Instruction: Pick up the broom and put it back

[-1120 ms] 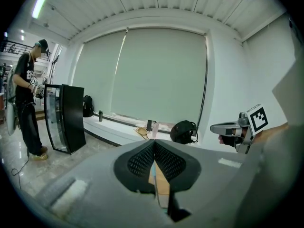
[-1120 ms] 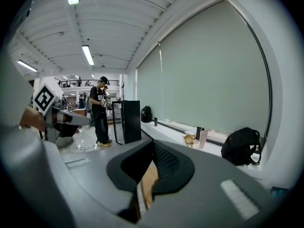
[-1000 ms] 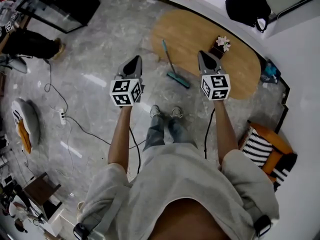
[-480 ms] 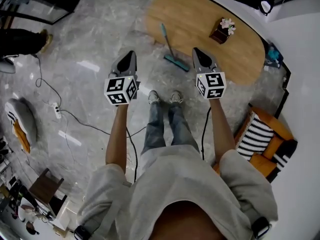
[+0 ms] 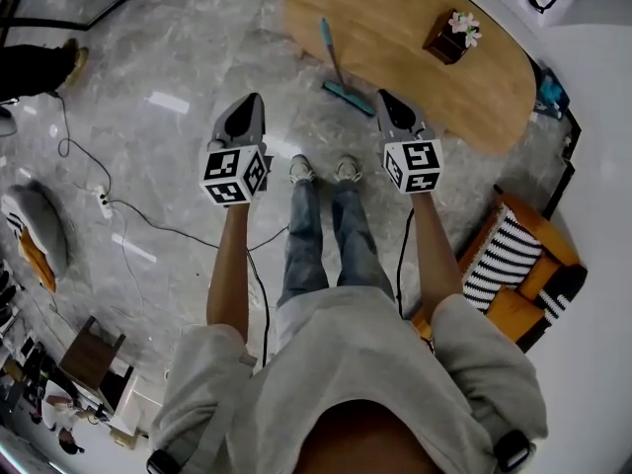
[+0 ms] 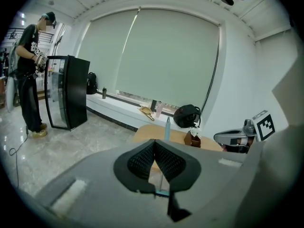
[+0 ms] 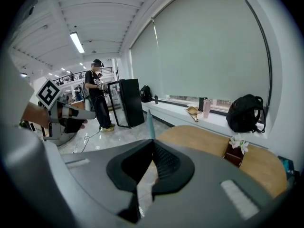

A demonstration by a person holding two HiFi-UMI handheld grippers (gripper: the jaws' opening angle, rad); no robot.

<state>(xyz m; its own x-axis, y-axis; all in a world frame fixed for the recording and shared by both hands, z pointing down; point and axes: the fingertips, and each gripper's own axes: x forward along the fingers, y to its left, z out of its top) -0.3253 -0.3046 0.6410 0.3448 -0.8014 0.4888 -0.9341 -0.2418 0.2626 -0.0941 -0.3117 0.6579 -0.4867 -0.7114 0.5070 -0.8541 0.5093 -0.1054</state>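
The person stands on the pale grey marble floor (image 5: pixel 178 87) with both arms held out in front, a grey two-jaw tool in each hand. The left gripper (image 5: pixel 254 99) has its ribbed black pads pressed together at the tip, with nothing between them. The right gripper (image 5: pixel 383 95) is the same, its jaws closed on nothing. Both point forward and somewhat downward.

The teal-handled broom with a flat teal head (image 5: pixel 336 67) is out ahead of them, a little farther off than the tips and roughly between the two tools, touched by neither. Its head sits on the floor just by the near edge of the oval light-wood table (image 5: pixel 395 18) and its handle stands up beside that edge; I cannot tell whether it leans on the wood. A small dark brown box holding pale flowers (image 5: pixel 452 39) sits on the table towards the right. Far to the left another person (image 6: pixel 28 80) stands by a tall black glass-fronted cabinet (image 6: pixel 69 91).
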